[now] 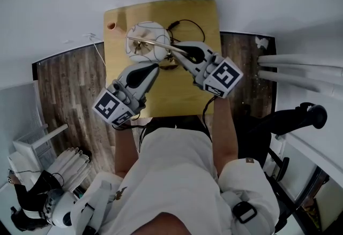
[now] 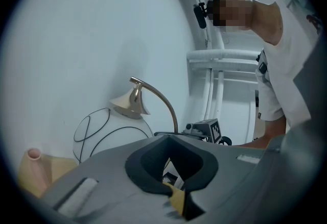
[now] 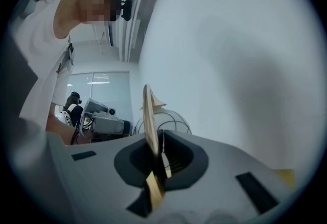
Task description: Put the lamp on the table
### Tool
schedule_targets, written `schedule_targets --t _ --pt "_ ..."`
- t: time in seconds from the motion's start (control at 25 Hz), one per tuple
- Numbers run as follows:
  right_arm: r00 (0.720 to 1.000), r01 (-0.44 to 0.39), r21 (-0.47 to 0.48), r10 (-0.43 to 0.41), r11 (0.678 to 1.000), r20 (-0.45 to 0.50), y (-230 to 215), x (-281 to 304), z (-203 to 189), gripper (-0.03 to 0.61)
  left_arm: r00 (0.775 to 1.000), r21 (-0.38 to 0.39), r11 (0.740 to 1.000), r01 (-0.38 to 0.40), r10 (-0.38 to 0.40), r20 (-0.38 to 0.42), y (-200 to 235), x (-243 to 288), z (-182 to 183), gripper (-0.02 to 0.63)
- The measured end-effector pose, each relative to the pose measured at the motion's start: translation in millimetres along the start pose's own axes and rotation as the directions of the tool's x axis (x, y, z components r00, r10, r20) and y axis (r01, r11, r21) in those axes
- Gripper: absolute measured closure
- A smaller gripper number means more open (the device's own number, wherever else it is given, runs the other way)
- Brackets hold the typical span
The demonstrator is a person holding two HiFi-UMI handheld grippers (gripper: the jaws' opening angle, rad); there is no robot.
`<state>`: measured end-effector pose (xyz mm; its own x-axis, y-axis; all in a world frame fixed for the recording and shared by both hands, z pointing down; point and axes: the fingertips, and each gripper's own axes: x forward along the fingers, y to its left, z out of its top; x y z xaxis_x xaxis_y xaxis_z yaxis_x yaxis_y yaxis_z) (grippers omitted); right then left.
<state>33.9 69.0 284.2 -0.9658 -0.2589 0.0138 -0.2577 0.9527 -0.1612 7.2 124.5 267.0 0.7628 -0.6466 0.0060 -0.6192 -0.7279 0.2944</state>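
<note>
Now the right tongs [image 1: 181, 49] clamp the brass gooseneck lamp [image 1: 153, 42] over the yellow wooden desk [image 1: 179, 95]; just beside them, the left tongs [image 1: 151, 68] are closed, empty.

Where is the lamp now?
In the head view the lamp is over the far end of the wooden table, right of the pink cup, its brass arm clamped by the right gripper.

Golden lamp [image 1: 155, 44] (tan table [image 1: 206, 20])

Left hand-held gripper [image 1: 152, 68] shut (empty), level; right hand-held gripper [image 1: 183, 48] level, clamped on lamp [image 1: 155, 43].
</note>
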Motion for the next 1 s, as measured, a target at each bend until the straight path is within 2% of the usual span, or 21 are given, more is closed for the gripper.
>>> schedule_targets --t 0.4,0.48,0.68,0.72,1.0 --pt "1.0 0.003 -0.001 -0.003 1.0 -0.003 -0.5 -0.8 -2.3 0.558 1.0 -0.013 1.0 -0.003 0.003 -0.006 -3.0 2.5 -4.2 0.614" --pt "1.0 0.004 -0.001 -0.004 1.0 0.0 -0.9 -1.9 -1.0 0.528 1.0 -0.011 1.0 -0.001 0.001 0.0 -4.2 3.6 -2.6 0.614" --pt "1.0 0.004 -0.007 -0.004 1.0 -0.003 0.2 -3.9 -1.3 0.508 1.0 -0.011 1.0 0.004 -0.004 0.009 -6.0 6.9 -1.0 0.614" --pt "1.0 0.003 -0.005 -0.003 1.0 -0.002 0.5 -4.6 -1.2 0.432 1.0 -0.011 1.0 0.006 -0.006 0.008 -6.8 7.8 -1.2 0.614" --pt "1.0 0.011 -0.016 -0.011 1.0 -0.002 1.6 -10.0 0.7 0.427 1.0 -0.003 1.0 0.014 -0.014 -0.002 -11.5 10.0 -1.2 0.614"
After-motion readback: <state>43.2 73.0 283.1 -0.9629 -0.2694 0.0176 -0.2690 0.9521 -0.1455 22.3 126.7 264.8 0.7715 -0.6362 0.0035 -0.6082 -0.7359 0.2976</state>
